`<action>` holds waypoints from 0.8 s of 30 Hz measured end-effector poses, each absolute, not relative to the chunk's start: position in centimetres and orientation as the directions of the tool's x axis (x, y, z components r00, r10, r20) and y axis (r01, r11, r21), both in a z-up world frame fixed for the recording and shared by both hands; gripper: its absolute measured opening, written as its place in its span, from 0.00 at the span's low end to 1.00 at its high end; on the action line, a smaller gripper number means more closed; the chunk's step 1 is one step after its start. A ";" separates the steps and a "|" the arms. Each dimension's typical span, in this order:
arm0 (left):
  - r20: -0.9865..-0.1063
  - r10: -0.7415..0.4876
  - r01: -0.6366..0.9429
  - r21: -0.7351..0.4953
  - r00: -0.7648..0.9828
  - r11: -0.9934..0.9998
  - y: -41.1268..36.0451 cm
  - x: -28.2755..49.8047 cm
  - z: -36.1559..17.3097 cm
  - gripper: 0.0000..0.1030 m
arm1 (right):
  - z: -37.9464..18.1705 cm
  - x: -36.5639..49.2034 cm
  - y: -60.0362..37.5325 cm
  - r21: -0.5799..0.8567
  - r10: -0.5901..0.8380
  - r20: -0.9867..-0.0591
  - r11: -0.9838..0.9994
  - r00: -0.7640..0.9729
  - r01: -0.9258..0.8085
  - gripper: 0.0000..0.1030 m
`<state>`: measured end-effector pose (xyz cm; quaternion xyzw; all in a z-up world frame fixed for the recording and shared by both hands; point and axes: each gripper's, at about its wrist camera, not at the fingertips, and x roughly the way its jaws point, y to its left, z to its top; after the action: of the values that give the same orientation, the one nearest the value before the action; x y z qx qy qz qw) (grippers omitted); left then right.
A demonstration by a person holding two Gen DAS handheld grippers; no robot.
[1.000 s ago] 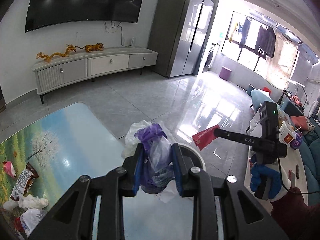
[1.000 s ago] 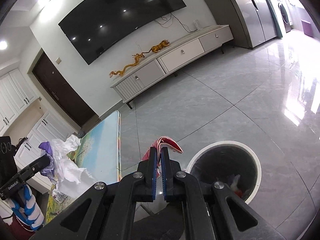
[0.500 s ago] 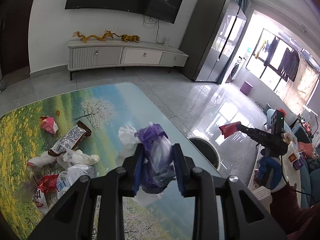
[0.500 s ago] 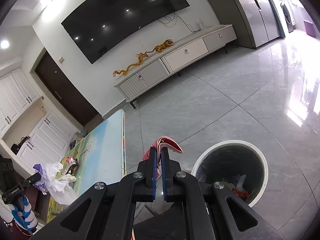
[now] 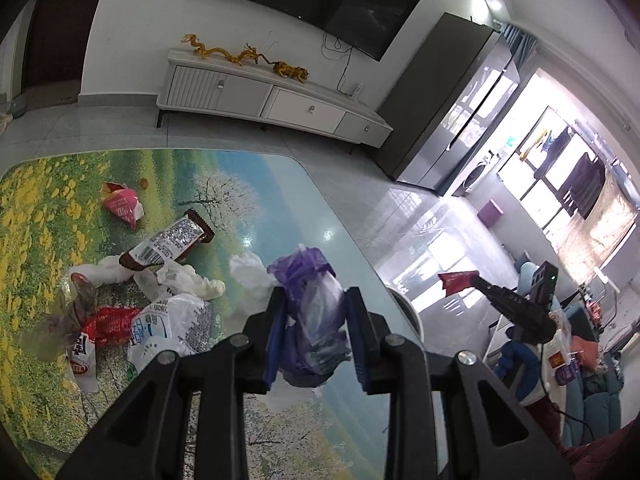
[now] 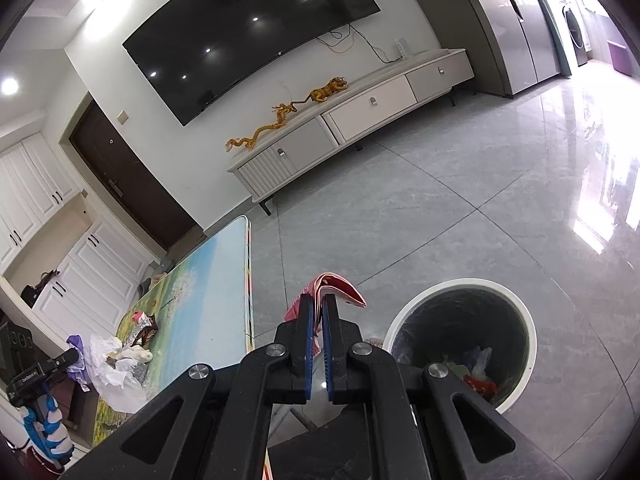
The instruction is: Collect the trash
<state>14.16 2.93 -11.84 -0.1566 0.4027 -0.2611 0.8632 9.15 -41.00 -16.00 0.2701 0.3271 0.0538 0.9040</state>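
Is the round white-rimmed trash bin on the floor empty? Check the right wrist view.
No: the round white-rimmed trash bin already holds crumpled wrappers at its bottom, seen through its open top.

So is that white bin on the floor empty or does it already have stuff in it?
Not empty. The white bin is open-topped, with a few scraps lying at its bottom.

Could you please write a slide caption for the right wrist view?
Right gripper clamps a red wrapper beside the white trash bin.
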 end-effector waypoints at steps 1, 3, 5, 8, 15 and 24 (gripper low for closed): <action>-0.597 -0.599 0.314 -0.518 0.533 0.796 3.4 14.2 -11.7 0.27 | -16.1 9.2 -41.0 0.524 0.274 -0.562 0.848 0.780 0.079 0.05; -0.567 -0.630 0.291 -0.576 0.531 0.764 4.5 14.3 -11.6 0.27 | -16.1 9.2 -41.1 0.524 0.275 -0.562 0.848 0.780 0.079 0.05; -0.550 -0.644 0.273 -0.609 0.532 0.745 5.4 14.4 -11.5 0.27 | -16.2 9.2 -41.1 0.527 0.277 -0.562 0.846 0.780 0.079 0.05; -0.549 -0.630 0.257 -0.607 0.549 0.752 6.2 14.2 -11.1 0.27 | -16.3 9.3 -41.2 0.530 0.278 -0.562 0.844 0.779 0.080 0.05; -0.553 -0.559 0.239 -0.545 0.618 0.804 8.2 13.2 -9.2 0.36 | -16.6 9.3 -41.3 0.530 0.278 -0.561 0.844 0.780 0.081 0.05; -0.576 -0.514 0.189 -0.529 0.636 0.827 9.6 12.6 -9.9 0.51 | -16.5 9.4 -41.2 0.532 0.286 -0.560 0.843 0.778 0.074 0.05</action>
<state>12.61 9.62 -9.95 -0.2151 0.3767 -0.2001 0.8785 9.35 -41.15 -16.52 0.2737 0.3283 0.0588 0.9021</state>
